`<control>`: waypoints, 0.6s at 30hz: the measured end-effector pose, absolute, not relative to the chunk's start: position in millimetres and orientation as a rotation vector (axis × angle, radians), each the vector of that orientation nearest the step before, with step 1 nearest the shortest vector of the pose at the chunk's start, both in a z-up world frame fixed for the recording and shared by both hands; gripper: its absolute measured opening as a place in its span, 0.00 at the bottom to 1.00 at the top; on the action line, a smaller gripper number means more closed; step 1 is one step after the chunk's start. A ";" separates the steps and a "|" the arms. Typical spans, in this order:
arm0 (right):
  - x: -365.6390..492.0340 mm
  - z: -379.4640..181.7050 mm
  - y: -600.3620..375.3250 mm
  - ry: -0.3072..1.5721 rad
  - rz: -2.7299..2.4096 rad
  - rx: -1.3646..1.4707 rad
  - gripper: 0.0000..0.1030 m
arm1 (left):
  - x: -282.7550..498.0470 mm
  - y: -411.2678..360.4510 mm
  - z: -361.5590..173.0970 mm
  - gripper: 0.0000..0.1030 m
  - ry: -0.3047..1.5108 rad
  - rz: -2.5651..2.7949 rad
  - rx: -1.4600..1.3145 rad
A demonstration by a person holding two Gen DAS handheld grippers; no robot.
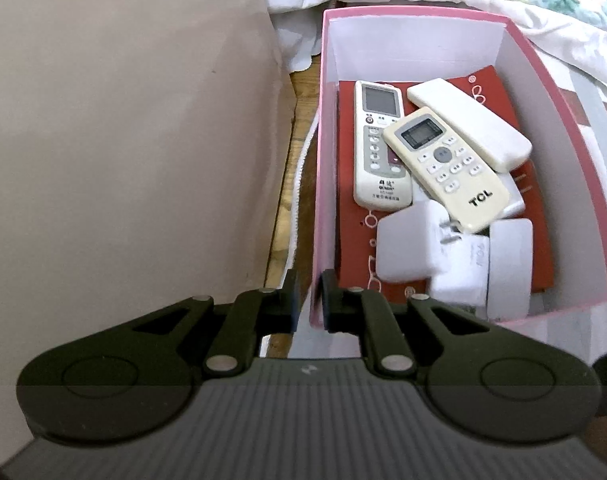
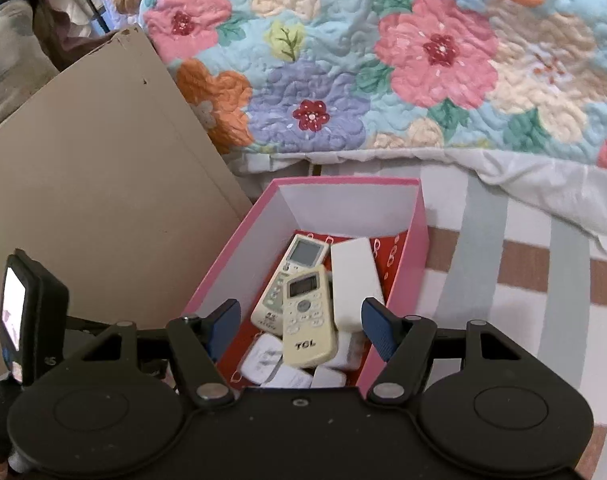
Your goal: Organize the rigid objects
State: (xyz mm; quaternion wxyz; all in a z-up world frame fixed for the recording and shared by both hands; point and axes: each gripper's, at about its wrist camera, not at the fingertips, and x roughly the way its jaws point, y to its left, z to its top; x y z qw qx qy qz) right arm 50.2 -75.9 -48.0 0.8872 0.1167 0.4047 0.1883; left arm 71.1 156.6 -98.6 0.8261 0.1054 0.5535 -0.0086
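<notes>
Left gripper point(image 1: 308, 300) pinches the near wall of the pink box point(image 1: 317, 168). Right gripper point(image 2: 299, 330), jaws spread, hangs over the remotes point(image 2: 307, 316) inside.

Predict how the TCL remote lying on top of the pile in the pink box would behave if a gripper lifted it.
The TCL remote looks like a stiff plastic bar, so it probably won't bend. It rests tilted across the white chargers, so nudging may make it slide.

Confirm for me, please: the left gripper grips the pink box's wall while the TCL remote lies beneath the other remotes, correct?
Not quite: the TCL remote lies on top of the other remotes, as the left wrist view shows. The left gripper does grip the pink box's wall.
</notes>
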 end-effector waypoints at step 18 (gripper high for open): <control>7.3 -16.3 -98.0 0.916 0.230 0.195 0.73 | 29.9 140.5 -25.3 0.72 1.119 -0.060 0.152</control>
